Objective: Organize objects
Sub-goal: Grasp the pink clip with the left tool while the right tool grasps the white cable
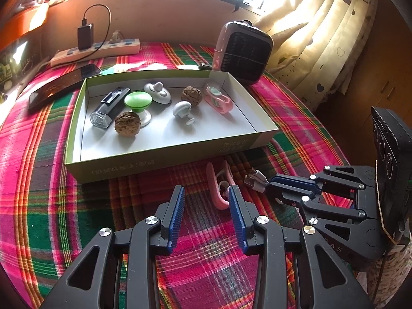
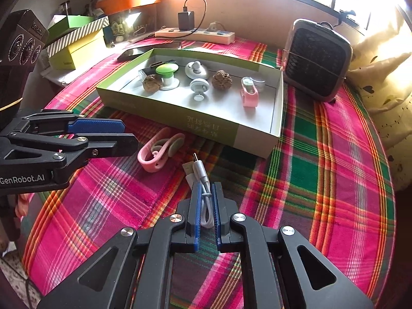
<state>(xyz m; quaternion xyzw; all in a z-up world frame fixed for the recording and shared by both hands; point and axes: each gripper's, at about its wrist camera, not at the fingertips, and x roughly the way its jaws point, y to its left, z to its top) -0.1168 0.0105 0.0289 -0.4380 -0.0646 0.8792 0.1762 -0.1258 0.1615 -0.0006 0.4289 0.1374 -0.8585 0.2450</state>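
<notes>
Right gripper is clamped on the white cable, plugs sticking out ahead. Left gripper is open, empty, its right pad just beside the pink clip. Box sits beyond both. Risks: cable's loose coil slips or snags the box wall; left pad may knock the clip away.

Plaid-covered table, box, heater, power strip

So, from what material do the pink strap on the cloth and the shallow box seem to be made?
The pink strap looks like soft silicone or rubber: matte, smooth, bent in a loose loop. The shallow box looks like thin cardboard: flat folded walls, green printed outside, plain white inside. Neither can be confirmed by look alone.
</notes>
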